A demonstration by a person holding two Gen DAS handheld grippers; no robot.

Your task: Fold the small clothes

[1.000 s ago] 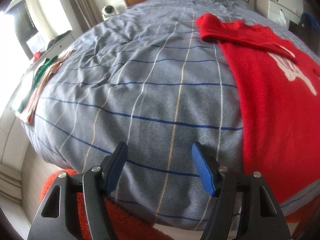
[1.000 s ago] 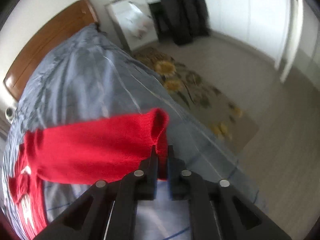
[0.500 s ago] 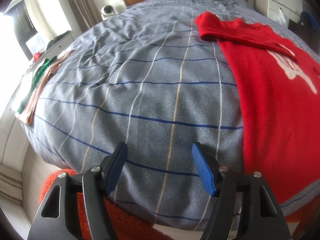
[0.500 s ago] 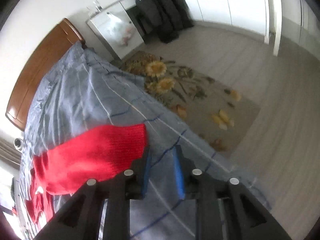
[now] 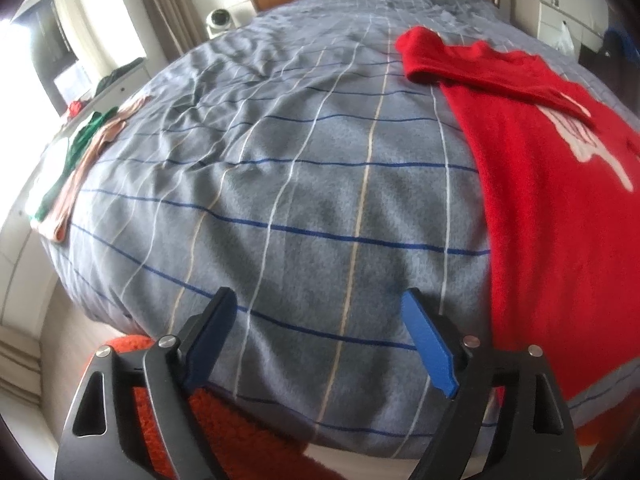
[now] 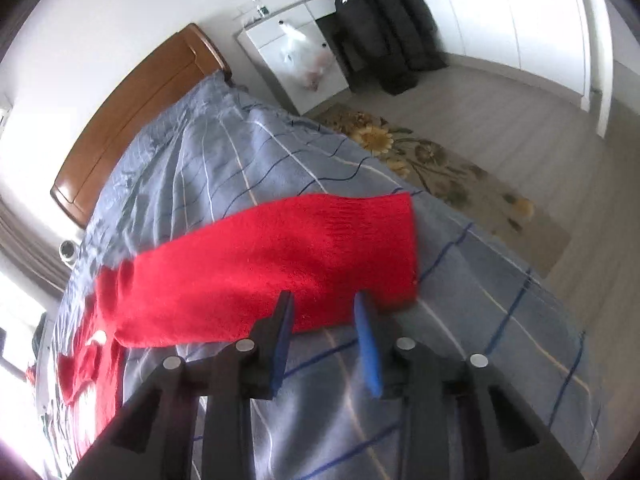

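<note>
**Red sweater flat on the bed, both my grippers empty**

The red sweater (image 5: 560, 216) lies spread on the blue-grey checked bedspread (image 5: 304, 184), toward the right side of the bed as my left camera sees it, with a white design on its chest. One sleeve (image 5: 472, 64) is folded across the top of the body. The other sleeve (image 6: 280, 264) stretches flat across the cover in my right camera, its cuff end near the bed's edge.

My right gripper (image 6: 324, 316) sits just short of that sleeve. Its fingers have just been opening and now stand a narrow way apart, with nothing between them; the sleeve lies beyond the tips, free of the pads.

My left gripper (image 5: 320, 336) hovers over bare bedspread, left of the sweater's hem. Its fingers have just been opening too and stand wide, holding nothing.

Further out, a pile of green and peach clothes (image 5: 76, 168) rests at the far left edge of the bed. A wooden headboard (image 6: 132, 120) closes the bed's top end. Beside the bed, a sunflower rug (image 6: 432, 160) covers the floor, and a dark coat (image 6: 384, 28) hangs by a white cabinet (image 6: 296, 48).
</note>
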